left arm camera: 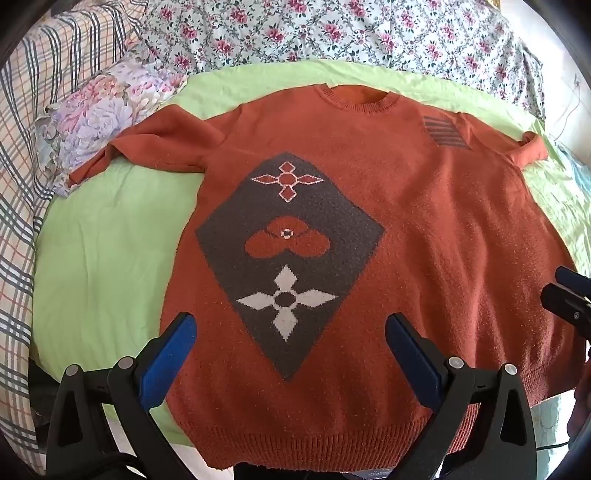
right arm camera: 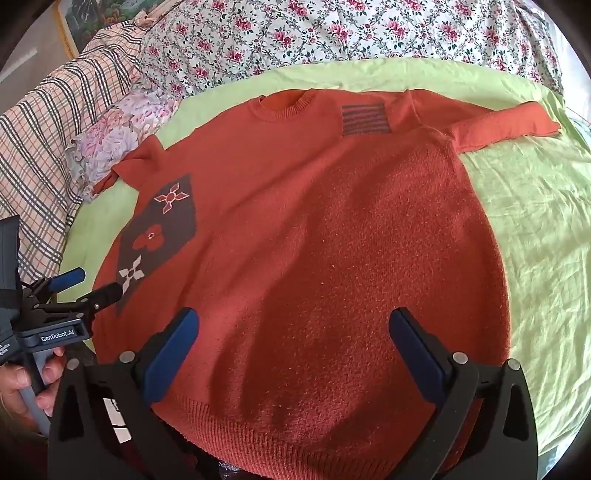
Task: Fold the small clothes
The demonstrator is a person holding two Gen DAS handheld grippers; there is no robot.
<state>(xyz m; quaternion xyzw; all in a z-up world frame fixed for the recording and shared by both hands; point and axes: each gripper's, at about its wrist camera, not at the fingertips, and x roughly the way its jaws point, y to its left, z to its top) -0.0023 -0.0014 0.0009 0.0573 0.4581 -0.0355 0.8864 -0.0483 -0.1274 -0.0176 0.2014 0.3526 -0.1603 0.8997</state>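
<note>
A rust-orange knit sweater (left arm camera: 424, 229) lies flat, front up, on a light green sheet (left arm camera: 110, 258). It bears a grey diamond with flower motifs (left arm camera: 288, 236) and a striped patch near one shoulder (right arm camera: 364, 118). Both sleeves lie spread out, one at the left (left arm camera: 147, 147) and one at the right (right arm camera: 509, 122). My left gripper (left arm camera: 290, 321) hovers open above the lower part of the diamond, near the hem, with nothing between its blue pads. My right gripper (right arm camera: 293, 317) hangs open over the plain right half of the sweater near the ribbed hem (right arm camera: 295, 435). Each gripper shows in the other's view, the left gripper (right arm camera: 88, 286) and the right gripper (left arm camera: 569, 299).
A floral quilt (right arm camera: 332, 33) lies bunched along the back of the bed. A plaid blanket (left arm camera: 22, 184) and a floral pillow (left arm camera: 99, 122) lie at the left. A hand (right arm camera: 22, 380) holds the left gripper's handle. Green sheet (right arm camera: 535, 221) shows to the right of the sweater.
</note>
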